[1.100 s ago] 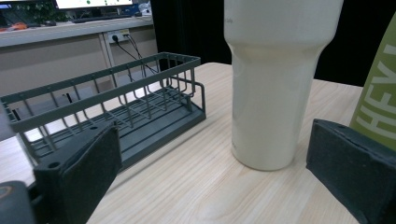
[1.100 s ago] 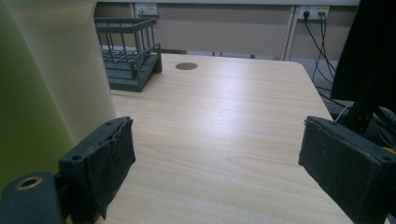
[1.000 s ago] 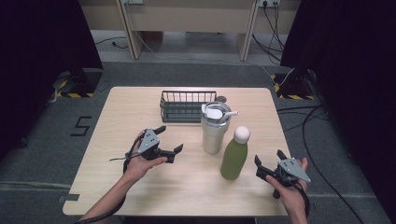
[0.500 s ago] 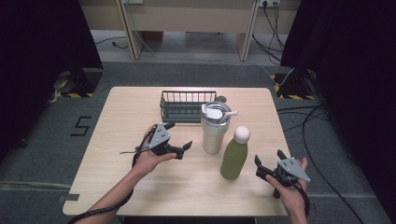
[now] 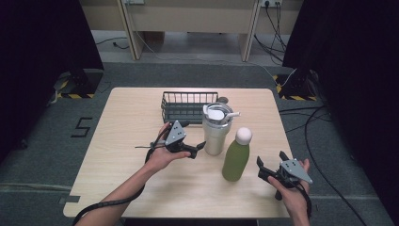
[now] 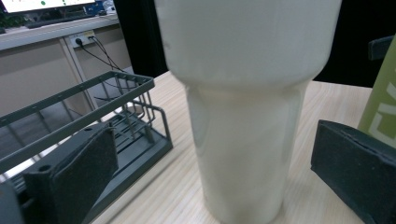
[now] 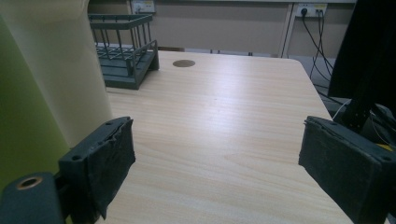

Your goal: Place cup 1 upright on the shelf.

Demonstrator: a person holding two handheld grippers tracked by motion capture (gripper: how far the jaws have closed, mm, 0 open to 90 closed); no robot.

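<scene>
- Left gripper (image 5: 200, 147) is reaching wide-jawed around the cream tumbler (image 5: 217, 129).
- Green bottle (image 5: 236, 155) is standing just beside the tumbler; an off-centre squeeze risks toppling both.

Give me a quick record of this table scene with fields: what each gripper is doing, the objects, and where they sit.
left gripper: open, jaws either side of the tumbler, contact cannot be told
right gripper: open, holding nothing, right of the bottle
white tumbler with clear lid: upright, table centre
green bottle with white cap: upright, front right of the tumbler
dark wire basket: behind the tumbler, nothing seen in it
table: light wood
</scene>
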